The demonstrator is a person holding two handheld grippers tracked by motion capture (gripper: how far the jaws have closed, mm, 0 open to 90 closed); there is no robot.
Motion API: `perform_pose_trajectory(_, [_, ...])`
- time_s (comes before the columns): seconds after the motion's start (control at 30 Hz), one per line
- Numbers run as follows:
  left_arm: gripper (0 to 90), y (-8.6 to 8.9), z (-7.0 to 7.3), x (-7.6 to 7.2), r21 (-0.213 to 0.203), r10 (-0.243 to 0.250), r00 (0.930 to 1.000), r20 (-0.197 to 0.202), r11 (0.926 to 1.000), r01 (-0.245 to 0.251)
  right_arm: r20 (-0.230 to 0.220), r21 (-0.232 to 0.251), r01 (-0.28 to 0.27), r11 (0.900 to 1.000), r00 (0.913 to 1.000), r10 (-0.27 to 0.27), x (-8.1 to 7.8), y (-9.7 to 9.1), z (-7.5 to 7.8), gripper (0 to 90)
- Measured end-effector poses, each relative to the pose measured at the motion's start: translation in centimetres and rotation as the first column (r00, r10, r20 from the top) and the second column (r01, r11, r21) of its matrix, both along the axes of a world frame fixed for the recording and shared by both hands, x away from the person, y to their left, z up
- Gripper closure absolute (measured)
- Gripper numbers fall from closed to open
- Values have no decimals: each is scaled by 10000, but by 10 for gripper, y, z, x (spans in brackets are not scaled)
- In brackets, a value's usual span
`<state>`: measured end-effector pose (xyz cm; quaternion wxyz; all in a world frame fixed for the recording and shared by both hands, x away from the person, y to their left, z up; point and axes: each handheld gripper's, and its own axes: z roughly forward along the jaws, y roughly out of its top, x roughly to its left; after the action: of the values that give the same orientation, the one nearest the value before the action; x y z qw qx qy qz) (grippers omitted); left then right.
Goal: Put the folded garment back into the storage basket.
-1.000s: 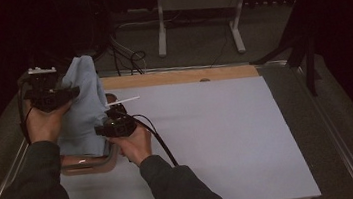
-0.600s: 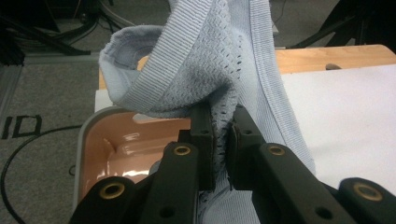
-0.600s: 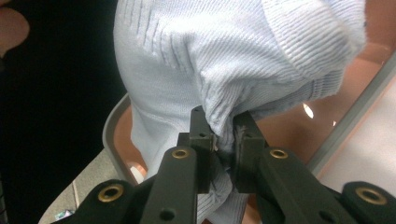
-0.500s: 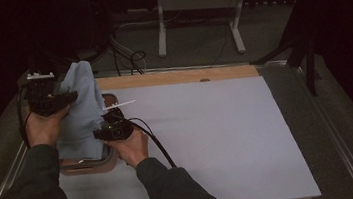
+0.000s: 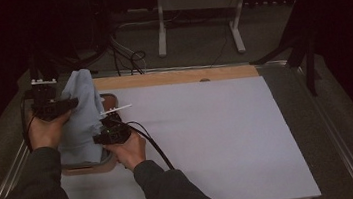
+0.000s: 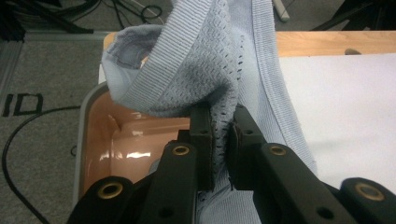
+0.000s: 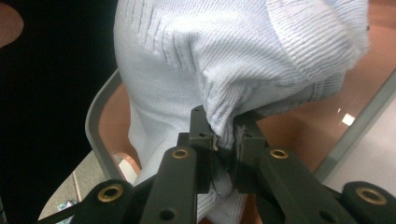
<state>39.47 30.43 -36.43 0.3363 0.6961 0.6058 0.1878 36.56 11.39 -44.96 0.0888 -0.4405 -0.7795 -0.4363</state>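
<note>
We pinch the blue sweater (image 5: pixel 81 115) with both claws, left gripper (image 6: pixel 219 135) far, right gripper (image 7: pixel 223 135) near. It hangs straight above the brown bin (image 5: pixel 89 166).

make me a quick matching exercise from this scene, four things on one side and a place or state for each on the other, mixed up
Things:
1. light blue knit garment
2. bin
3. white sheet
4. left gripper

Places or states:
A. spread flat over the table
B. shut on the knit
C. held up by both grippers
D. under the garment, shiny orange-brown inside

Pairs: 1-C, 2-D, 3-A, 4-B
</note>
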Motion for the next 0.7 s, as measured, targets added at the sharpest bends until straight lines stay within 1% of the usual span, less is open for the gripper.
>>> perform_pose_trajectory(0.03, [827,0,-1,0,26,20,10000,-44,10000,-20,-117,-9,12,10000,9999,-12,0,2,-2,817])
perform_pose_trajectory(0.13, [827,-1,-4,1,66,82,9999,-103,9999,-81,-175,-61,31,10000,9998,-32,0,3,-4,817])
perform_pose_trajectory(0.2, [824,0,-7,2,117,73,9998,-209,9999,-71,-255,-106,12,9999,9997,-15,0,4,-7,817])
perform_pose_trajectory(0.33, [823,0,-12,2,69,155,9995,-293,9999,-153,-371,-125,-46,9999,9993,41,0,4,-11,817])
perform_pose_trajectory(0.57, [821,-1,-16,3,155,213,9990,-402,9997,-207,-540,-85,-101,9999,9985,96,-1,6,-13,817])
perform_pose_trajectory(0.7, [818,-2,-21,4,166,343,9982,-488,9993,-335,-586,-81,-171,9998,9981,166,-2,7,-14,817])
